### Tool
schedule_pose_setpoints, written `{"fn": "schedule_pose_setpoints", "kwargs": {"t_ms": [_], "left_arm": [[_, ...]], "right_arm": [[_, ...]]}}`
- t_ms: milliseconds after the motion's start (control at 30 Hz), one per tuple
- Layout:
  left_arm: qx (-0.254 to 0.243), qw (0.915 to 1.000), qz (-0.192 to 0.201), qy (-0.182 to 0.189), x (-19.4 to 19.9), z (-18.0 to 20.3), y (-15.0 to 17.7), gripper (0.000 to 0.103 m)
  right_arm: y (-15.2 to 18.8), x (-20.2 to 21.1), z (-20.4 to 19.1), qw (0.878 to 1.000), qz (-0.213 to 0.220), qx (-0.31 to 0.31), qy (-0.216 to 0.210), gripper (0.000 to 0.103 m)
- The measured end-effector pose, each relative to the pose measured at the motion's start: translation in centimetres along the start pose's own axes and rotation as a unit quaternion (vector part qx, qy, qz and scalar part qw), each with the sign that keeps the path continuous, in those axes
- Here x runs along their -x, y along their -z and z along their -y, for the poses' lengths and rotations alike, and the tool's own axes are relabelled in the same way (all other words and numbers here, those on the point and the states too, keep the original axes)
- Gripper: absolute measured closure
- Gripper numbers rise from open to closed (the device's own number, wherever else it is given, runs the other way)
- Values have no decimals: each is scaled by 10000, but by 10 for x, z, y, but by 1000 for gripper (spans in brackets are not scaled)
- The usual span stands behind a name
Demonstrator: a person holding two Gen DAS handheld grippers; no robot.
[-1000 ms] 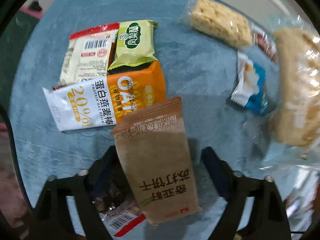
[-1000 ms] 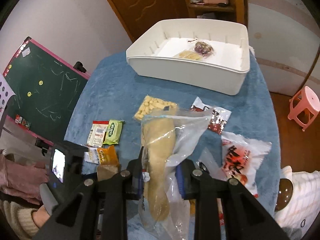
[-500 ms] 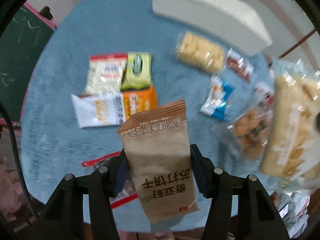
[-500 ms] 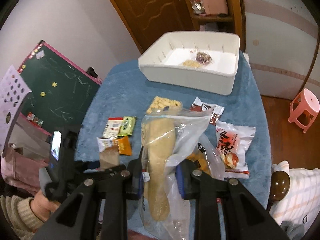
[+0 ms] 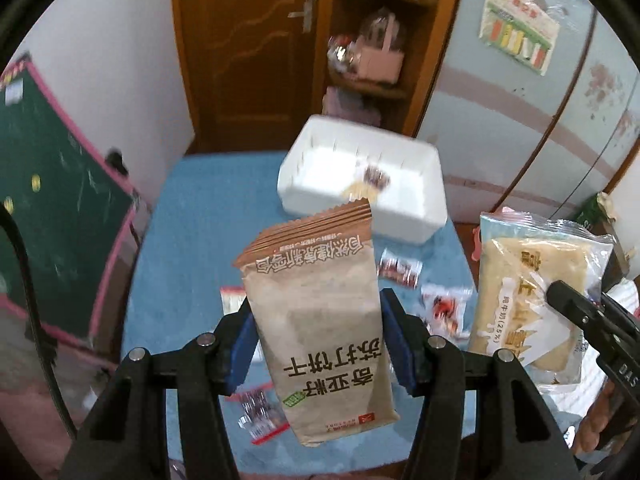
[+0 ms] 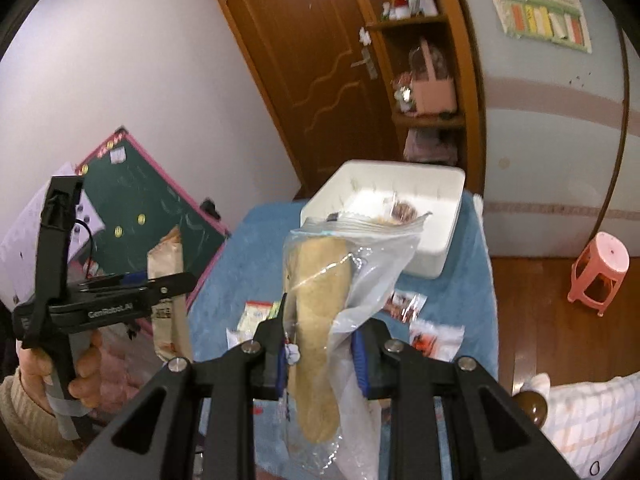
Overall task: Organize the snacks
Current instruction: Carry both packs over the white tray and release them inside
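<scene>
Behind the table you see a brown door [image 6: 320, 60] and, to its right, a wooden shelf [image 6: 428, 72] holding a pink box [image 6: 434, 94]. A green chalkboard [image 6: 156, 216] with a pink frame leans at the left wall. A pink stool [image 6: 598, 276] stands on the floor at right. A poster [image 6: 540, 4] hangs on the right wall.

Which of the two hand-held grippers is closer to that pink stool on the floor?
Right. The right hand-held gripper, shut on a clear-bagged bread, is on the pink stool's side of the table; the left hand-held gripper is over the far side.
</scene>
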State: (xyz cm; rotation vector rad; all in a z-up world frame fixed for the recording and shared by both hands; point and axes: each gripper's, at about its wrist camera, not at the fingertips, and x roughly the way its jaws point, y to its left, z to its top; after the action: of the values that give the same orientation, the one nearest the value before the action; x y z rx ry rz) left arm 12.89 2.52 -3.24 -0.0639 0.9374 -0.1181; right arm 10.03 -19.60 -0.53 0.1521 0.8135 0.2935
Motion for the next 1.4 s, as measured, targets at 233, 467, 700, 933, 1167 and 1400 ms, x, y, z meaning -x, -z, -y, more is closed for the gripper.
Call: {"fn": "schedule_pose_setpoints", "kwargs": {"t_ms": [233,467,700,933,1167,1400], "left_arm": [[-509,9967,619,86,15,7,-85,47],[-860,9922,877,199,-29,18,-184,47],[-971,9933,531,321,-132,22,-245,47],[-985,9948,125,217,-210,24,-261,46],[-613,9954,-200,707,-239,11,-265,4],[-801,9956,68,481,-215,10,-252,4]], "right_arm": [[-60,-10,7,9987,375,-184,282,77],[-131,-53,26,9967,420,-431,544,77],[-186,-122,49,9934,349,-627,895,77],[-204,-198,68,9903,-138,-694,1192,74],[-200,-225,80,9826,-310,-781,1659,47],[-198,-207,72,9853,-191,-678,1559,41]]}}
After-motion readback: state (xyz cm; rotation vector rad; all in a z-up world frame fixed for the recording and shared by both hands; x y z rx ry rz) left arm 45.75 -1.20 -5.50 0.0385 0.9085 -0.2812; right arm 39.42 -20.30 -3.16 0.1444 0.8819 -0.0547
